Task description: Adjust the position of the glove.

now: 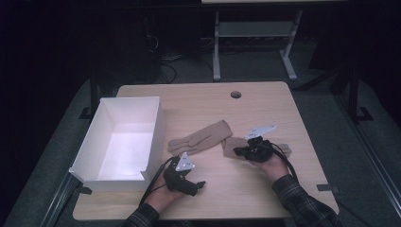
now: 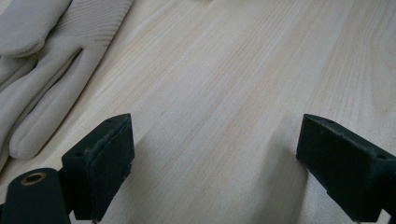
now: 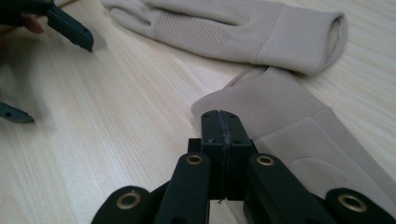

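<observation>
Two beige knitted gloves (image 1: 203, 137) are laid at the middle of the wooden bench (image 1: 265, 104). The right gripper (image 3: 219, 122) is clenched over the nearer glove (image 3: 285, 126), apparently empty; the left gripper (image 1: 196, 185) is held released.

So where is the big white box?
In the high view the white box sits on the table's left side, left of the beige gloves.
</observation>
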A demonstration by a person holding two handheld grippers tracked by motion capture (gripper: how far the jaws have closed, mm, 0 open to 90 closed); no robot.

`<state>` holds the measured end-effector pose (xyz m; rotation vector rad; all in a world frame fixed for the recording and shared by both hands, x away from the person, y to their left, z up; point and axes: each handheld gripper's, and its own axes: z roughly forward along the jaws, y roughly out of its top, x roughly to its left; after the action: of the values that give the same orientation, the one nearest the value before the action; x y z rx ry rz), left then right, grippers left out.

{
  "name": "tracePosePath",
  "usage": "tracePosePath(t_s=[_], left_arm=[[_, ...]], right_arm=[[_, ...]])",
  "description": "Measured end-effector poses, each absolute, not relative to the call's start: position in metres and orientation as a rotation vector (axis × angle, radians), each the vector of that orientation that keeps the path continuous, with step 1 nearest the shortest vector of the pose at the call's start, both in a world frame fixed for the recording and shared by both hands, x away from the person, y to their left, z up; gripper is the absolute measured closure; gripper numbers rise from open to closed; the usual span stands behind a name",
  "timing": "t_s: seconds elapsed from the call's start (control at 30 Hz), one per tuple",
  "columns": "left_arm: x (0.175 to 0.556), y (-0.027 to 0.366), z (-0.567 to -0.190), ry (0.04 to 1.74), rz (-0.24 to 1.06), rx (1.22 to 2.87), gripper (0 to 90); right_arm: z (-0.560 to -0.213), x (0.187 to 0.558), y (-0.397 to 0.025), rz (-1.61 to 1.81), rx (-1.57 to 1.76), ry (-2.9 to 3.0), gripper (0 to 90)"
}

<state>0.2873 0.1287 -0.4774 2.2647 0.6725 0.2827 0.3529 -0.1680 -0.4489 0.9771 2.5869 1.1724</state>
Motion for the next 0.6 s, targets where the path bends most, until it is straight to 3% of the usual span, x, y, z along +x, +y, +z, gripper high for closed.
tracePosePath(t_s=[0.6], left_arm=[[0.287,0.129,-0.477,0.675,0.286,2.267,10.6]], right_arm=[[-0.465,0.363,-0.161,1.090,0.988,2.636,89.7]])
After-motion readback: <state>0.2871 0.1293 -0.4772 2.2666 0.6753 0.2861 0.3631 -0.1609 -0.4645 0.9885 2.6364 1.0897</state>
